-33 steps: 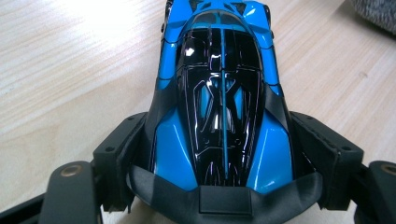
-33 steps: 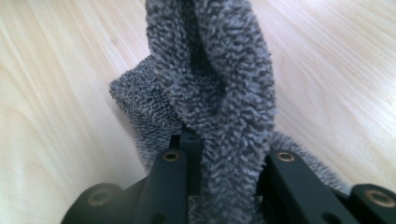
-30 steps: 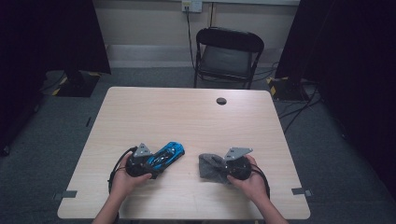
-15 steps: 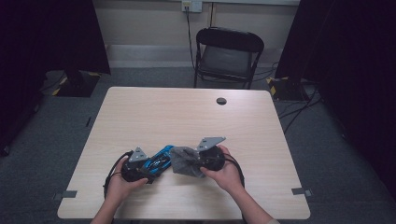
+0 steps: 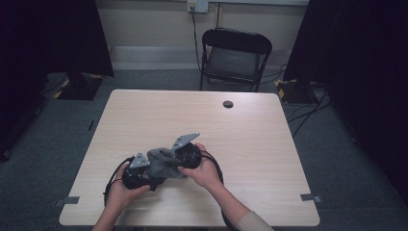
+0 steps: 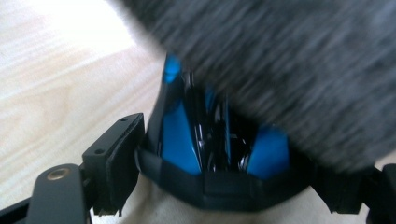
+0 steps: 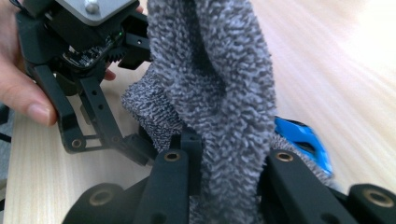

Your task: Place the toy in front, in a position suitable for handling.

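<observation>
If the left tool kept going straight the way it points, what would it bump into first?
Probably the grey cloth. The left tool already grips the blue toy car between its jaws, and the cloth hangs right over the car's front, though depth is blurry here.

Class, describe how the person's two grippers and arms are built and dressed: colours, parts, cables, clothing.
Both the left gripper and the right gripper are black, each topped by a grey three-cornered plate, with black cables looping behind them. The jaws are black bars with brass-coloured pivot pins. The right arm ends in a beige sleeve.
</observation>
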Tool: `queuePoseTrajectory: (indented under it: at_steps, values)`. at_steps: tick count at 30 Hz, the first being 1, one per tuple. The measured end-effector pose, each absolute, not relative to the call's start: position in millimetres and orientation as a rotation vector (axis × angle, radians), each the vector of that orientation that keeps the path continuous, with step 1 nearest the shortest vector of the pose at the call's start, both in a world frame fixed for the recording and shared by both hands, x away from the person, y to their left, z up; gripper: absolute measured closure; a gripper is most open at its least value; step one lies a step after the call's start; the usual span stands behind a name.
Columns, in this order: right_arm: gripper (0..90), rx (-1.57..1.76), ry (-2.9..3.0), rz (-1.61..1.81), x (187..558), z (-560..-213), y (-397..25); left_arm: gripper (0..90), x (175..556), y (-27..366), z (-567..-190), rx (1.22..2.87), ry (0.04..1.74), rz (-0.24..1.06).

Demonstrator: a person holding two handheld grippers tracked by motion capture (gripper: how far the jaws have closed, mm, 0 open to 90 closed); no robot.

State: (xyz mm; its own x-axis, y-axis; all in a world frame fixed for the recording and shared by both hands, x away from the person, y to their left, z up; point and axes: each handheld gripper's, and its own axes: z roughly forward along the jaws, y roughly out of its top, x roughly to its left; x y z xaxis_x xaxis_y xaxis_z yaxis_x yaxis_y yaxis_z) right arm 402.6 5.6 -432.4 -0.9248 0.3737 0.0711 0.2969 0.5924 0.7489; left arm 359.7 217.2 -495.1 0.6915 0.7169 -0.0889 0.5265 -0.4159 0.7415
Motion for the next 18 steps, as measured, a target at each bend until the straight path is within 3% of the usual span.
queuePoseTrajectory:
  at_steps: [10,14,18]
  values:
    - [75.4,0.568,2.755,1.143,401,-445,13,22.6,357,220,-496,2.109,0.95,0.294]
    - [58.2,0.529,2.725,1.158,399,-447,13,22.8,357,220,-496,2.107,0.947,0.288]
    - [52.8,0.507,2.707,1.172,399,-451,12,23.1,358,220,-496,2.119,0.933,0.288]
